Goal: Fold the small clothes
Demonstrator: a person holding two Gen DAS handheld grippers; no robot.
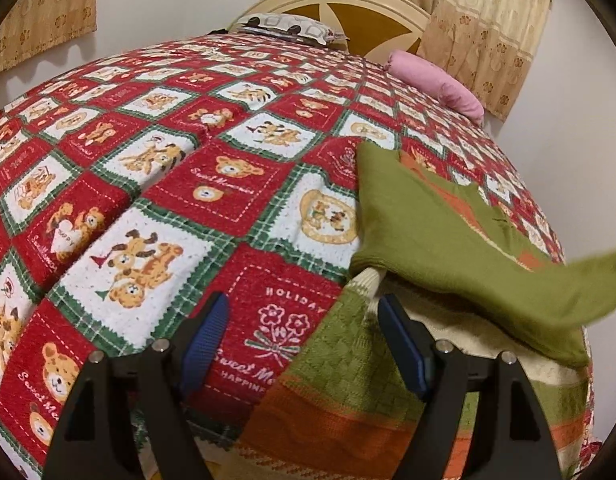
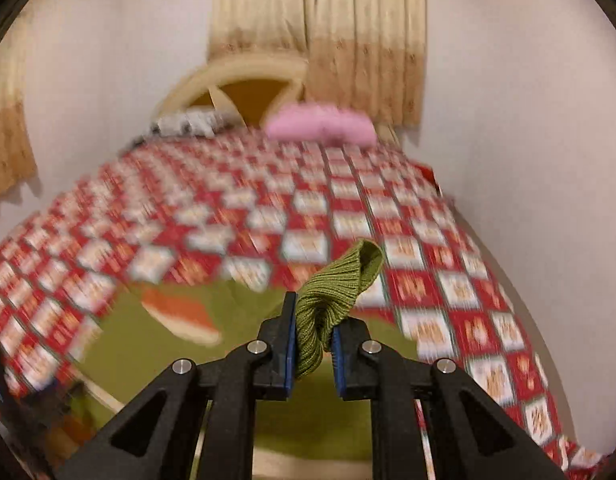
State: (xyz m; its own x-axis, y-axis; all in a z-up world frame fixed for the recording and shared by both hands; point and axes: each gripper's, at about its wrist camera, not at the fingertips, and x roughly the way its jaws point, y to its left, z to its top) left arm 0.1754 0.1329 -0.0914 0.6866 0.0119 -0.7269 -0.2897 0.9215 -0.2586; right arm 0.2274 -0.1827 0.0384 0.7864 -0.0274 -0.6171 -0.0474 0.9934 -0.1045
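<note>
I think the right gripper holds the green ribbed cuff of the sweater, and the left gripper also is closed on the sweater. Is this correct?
Not quite. The left gripper is open: in the left wrist view its fingers stand wide apart above the sweater and the bedspread, pressing on nothing. The rest holds: in the right wrist view the right gripper is shut on the green ribbed cuff.

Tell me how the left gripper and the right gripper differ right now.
The left gripper has its jaws wide apart, while the right gripper is shut on the green ribbed cuff of the sweater. The left has nothing pinched: only the bedspread and the sweater's hem lie beneath it. The right lifts its cuff clear of the bed. Both have black fingers with blue pads.
</note>
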